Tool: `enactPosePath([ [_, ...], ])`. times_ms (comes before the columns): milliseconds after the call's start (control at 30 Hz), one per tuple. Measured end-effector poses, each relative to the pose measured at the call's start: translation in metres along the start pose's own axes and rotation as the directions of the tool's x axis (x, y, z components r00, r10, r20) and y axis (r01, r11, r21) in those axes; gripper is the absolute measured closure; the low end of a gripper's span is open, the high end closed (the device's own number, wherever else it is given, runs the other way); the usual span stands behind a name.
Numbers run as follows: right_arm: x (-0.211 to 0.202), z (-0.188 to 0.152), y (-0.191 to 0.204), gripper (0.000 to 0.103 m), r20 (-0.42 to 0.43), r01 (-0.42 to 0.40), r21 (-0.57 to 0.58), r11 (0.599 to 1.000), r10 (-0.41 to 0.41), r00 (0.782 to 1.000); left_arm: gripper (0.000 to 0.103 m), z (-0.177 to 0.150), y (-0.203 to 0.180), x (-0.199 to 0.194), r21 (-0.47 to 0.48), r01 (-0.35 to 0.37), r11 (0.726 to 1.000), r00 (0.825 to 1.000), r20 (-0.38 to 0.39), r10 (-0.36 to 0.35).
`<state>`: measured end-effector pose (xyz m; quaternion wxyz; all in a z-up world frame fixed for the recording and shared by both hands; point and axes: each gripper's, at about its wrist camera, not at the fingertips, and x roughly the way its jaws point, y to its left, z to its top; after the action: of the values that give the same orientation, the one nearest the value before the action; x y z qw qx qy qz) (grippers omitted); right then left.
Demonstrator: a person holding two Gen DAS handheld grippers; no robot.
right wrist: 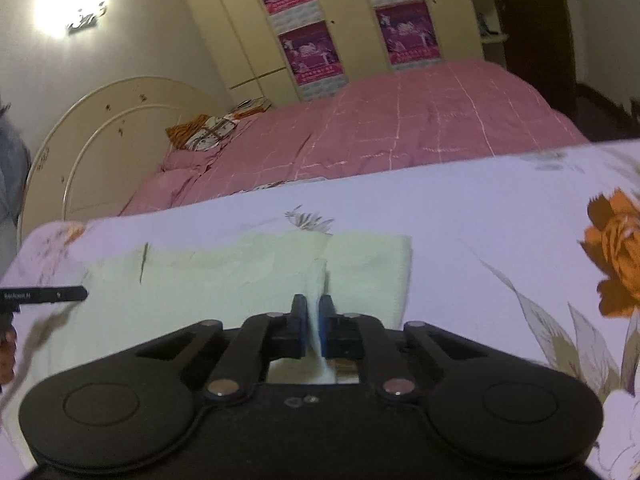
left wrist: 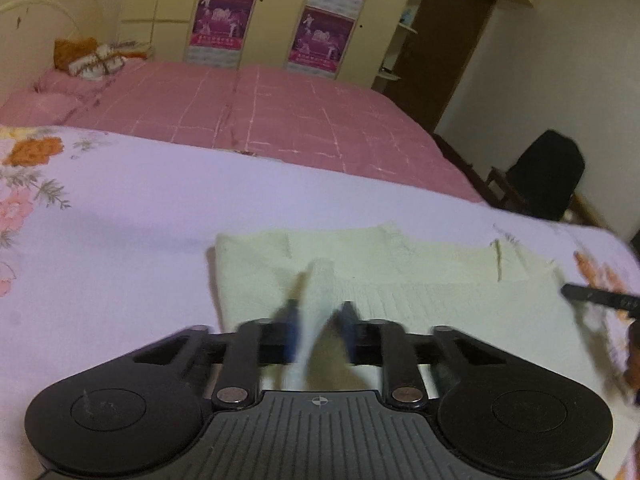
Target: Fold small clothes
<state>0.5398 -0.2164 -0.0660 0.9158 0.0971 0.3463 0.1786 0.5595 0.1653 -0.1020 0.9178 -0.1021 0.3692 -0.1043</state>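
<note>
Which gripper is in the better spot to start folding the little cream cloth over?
Probably neither alone: both. The left gripper pinches the cream cloth near one end, and the right gripper pinches the same cloth near the other. If one must lead, the right's grip shows more sharply.

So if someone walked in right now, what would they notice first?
Probably the pale cream garment spread on the floral sheet, with each gripper pinching a raised ridge of it: the right gripper near one end, the left gripper near the other. Behind lies the pink checked bedspread, and wardrobe doors carry bright magenta posters.
</note>
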Motion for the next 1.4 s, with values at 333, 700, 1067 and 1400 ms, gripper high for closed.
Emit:
enactPosePath([
  [333,-0.021,0.006,0.006,0.099,0.145,0.055,-0.094,0.994,-0.041,0.989,0.099,0.008,-0.011,-0.040,0.039,-0.001,0.999,0.971,0.237,-0.008],
  [700,0.009,0.029,-0.013,0.099,0.145,0.084,-0.039,0.996,-0.078,0.986,0.099,0.015,-0.004,0.007,-0.030,-0.076,0.997,0.984,0.157,0.079],
  [1067,0.035,0.012,-0.023,0.099,0.082,0.137,-0.056,0.989,-0.133,0.988,0.099,0.007,-0.009,0.026,0.005,-0.124,0.992,0.985,0.121,0.123],
  [1400,0.019,0.013,0.033,0.080,0.101,0.085,-0.190,0.978,-0.066,0.993,0.025,0.007,-0.086,-0.010,0.156,-0.056,0.986,0.978,0.207,0.022],
])
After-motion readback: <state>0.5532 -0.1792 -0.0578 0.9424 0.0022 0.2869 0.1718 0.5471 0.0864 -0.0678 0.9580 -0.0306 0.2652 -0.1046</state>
